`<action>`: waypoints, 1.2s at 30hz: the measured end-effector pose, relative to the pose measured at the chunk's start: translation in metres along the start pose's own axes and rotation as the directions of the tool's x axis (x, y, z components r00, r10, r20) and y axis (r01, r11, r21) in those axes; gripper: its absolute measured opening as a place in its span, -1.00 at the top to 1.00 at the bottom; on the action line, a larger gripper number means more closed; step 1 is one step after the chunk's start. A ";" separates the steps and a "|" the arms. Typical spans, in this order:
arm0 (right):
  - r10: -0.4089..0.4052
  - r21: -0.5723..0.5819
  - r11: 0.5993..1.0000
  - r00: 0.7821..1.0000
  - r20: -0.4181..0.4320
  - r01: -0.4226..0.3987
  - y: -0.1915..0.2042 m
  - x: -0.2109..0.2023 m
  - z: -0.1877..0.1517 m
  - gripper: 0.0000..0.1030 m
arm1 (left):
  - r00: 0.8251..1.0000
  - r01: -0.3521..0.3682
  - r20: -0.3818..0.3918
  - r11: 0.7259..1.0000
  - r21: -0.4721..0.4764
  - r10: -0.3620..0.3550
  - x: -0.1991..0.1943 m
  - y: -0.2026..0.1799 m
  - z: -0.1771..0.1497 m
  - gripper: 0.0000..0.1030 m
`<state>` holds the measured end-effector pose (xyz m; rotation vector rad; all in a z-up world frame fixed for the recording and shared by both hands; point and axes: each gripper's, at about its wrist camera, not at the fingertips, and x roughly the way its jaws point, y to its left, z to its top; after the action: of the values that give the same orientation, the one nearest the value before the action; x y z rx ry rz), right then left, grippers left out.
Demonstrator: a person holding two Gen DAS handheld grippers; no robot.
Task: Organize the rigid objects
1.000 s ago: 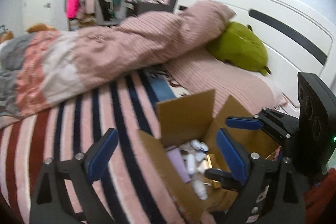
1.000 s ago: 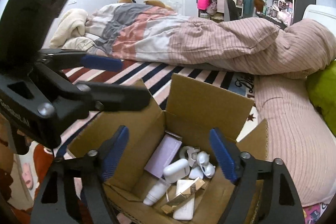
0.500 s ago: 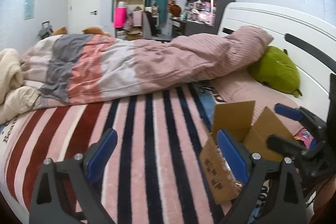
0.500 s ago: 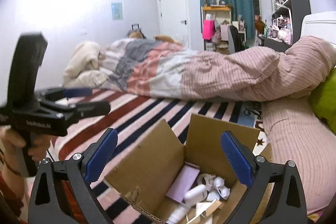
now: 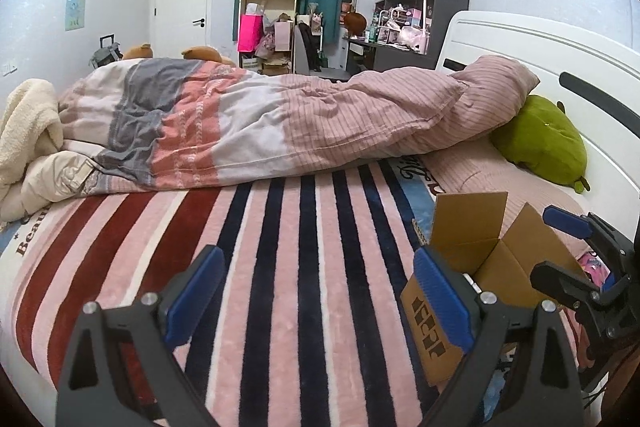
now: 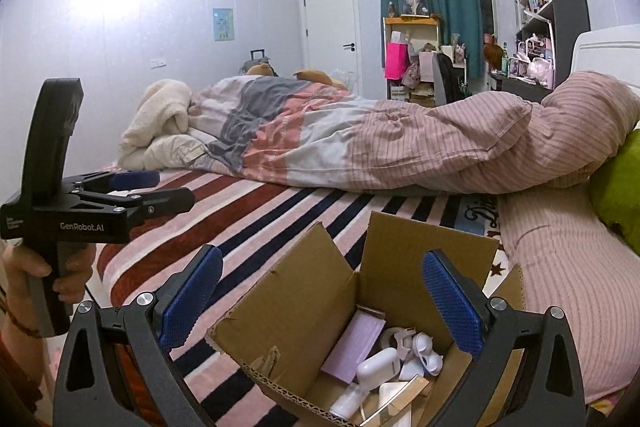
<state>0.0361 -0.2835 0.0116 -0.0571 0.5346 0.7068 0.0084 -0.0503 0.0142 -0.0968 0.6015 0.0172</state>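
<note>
The bed (image 5: 304, 267) filled most of both views, covered by a striped blanket (image 5: 280, 307) with a rumpled quilt (image 5: 280, 123) heaped across its far side and a green cushion (image 5: 540, 139) against the white headboard (image 5: 560, 59). On the blanket near the cushion end stood an open cardboard box (image 6: 304, 311), its flaps raised. The left gripper (image 5: 316, 297) hung over the bare stripes with its fingers (image 5: 196, 291) spread wide and nothing between them; the box sat to its right, its near corner partly hidden behind the right-hand finger. The right gripper (image 6: 320, 301) hovered just above the box, its fingers (image 6: 452, 307) likewise spread wide and empty, the box's open mouth lying between and below them. In the right wrist view the left gripper showed at the left edge, gripped by a hand (image 6: 48, 271). Inside the box lay a flat lilac case (image 6: 352, 343) leaning on the wall, a white rounded case (image 6: 378, 367) beside it, a white tape dispenser (image 6: 398, 337), a small white bottle (image 6: 344, 403) and a gold-edged slab (image 6: 400, 403), all jumbled and touching one another.
</note>
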 end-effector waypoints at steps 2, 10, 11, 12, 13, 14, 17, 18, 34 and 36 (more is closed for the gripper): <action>0.001 -0.002 1.000 1.000 0.003 -0.001 0.001 -0.001 0.000 -0.95 | 1.000 -0.001 0.002 1.000 0.002 0.001 -0.001 -0.001 0.000 -0.84; 0.000 -0.019 1.000 1.000 0.011 0.000 0.003 -0.002 -0.001 -0.95 | 1.000 -0.011 0.012 1.000 0.013 0.011 -0.002 -0.005 0.002 -0.84; 0.000 -0.021 1.000 1.000 0.012 0.000 0.003 -0.002 -0.001 -0.95 | 1.000 -0.013 0.014 1.000 0.014 0.013 -0.002 -0.006 0.002 -0.84; 0.001 -0.023 1.000 1.000 0.012 0.000 0.003 -0.002 -0.002 -0.95 | 1.000 -0.016 0.016 1.000 0.015 0.016 -0.002 -0.006 0.002 -0.84; 0.002 -0.024 1.000 1.000 0.012 -0.002 0.003 -0.002 -0.002 -0.95 | 1.000 -0.021 0.017 1.000 0.017 0.021 -0.002 -0.006 0.002 -0.84; 0.003 -0.025 1.000 1.000 0.011 -0.003 0.003 -0.002 -0.002 -0.95 | 1.000 -0.023 0.019 1.000 0.019 0.023 -0.003 -0.006 0.002 -0.84; 0.006 -0.027 1.000 1.000 0.010 -0.005 0.002 -0.001 -0.002 -0.95 | 0.999 -0.024 0.025 0.999 0.022 0.024 -0.004 -0.008 0.002 -0.84; 0.004 -0.026 1.000 1.000 0.010 -0.003 0.003 -0.002 -0.002 -0.95 | 0.999 -0.024 0.026 0.999 0.023 0.024 -0.004 -0.008 0.002 -0.84; 0.006 -0.026 1.000 1.000 0.006 -0.006 0.002 0.000 -0.002 -0.95 | 0.999 -0.037 0.028 0.999 0.030 0.036 -0.004 -0.010 0.002 -0.84; 0.007 -0.025 1.000 1.000 0.004 -0.007 0.002 0.000 -0.003 -0.95 | 0.999 -0.035 0.026 0.999 0.031 0.035 -0.004 -0.009 0.002 -0.84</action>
<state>0.0340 -0.2825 0.0092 -0.0773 0.5218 0.7202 0.0072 -0.0588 0.0188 -0.0550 0.5781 0.0428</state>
